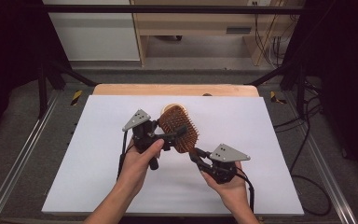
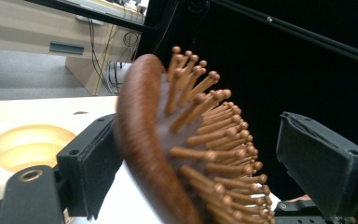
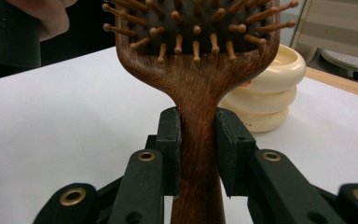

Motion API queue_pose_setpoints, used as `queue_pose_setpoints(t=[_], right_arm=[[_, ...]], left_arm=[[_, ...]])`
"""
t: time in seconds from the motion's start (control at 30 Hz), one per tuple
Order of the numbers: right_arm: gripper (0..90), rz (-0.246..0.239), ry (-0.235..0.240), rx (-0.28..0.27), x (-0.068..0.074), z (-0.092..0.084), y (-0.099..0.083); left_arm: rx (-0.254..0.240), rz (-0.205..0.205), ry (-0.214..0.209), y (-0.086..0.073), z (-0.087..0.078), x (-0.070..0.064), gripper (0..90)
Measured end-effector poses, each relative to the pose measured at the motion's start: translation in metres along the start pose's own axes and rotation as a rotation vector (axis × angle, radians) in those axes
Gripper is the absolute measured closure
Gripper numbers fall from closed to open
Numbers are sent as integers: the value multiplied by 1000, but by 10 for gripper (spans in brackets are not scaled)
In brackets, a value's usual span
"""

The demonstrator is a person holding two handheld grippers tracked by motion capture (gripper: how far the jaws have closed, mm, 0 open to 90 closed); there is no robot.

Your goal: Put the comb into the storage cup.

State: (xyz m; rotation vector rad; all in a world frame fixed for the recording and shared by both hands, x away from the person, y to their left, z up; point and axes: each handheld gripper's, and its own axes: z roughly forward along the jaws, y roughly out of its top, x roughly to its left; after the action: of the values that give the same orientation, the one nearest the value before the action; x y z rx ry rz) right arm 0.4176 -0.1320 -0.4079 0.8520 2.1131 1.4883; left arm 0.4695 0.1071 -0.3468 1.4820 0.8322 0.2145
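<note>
Right claw (image 3: 198, 154) clamps wooden paddle hairbrush (image 1: 179, 128) handle; left claw (image 2: 214, 163) straddles its bristled head, apart.

We find the white table (image 1: 177, 182) evenly and brightly lit from above, with soft shadows under the hands and dark surroundings at both sides. In the left gripper view the hairbrush (image 2: 168, 154) is blurred at close range. In the right gripper view its handle is sharp, the background soft.
</note>
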Motion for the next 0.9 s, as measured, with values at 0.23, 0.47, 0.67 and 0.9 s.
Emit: queue_pose_setpoints(t=[0.23, 0.47, 0.67, 0.9], right_arm=[[725, -7, -1, 1, 2, 1, 0], [725, -3, -4, -1, 2, 2, -1], [725, 17, 3, 9, 2, 6, -4], [725, 19, -6, 19, 3, 12, -6]], left_arm=[[-8, -18, 5, 1, -1, 2, 233], [-6, -53, 4, 1, -1, 4, 334], [10, -102, 8, 2, 1, 6, 411], [11, -63, -9, 5, 2, -2, 497]])
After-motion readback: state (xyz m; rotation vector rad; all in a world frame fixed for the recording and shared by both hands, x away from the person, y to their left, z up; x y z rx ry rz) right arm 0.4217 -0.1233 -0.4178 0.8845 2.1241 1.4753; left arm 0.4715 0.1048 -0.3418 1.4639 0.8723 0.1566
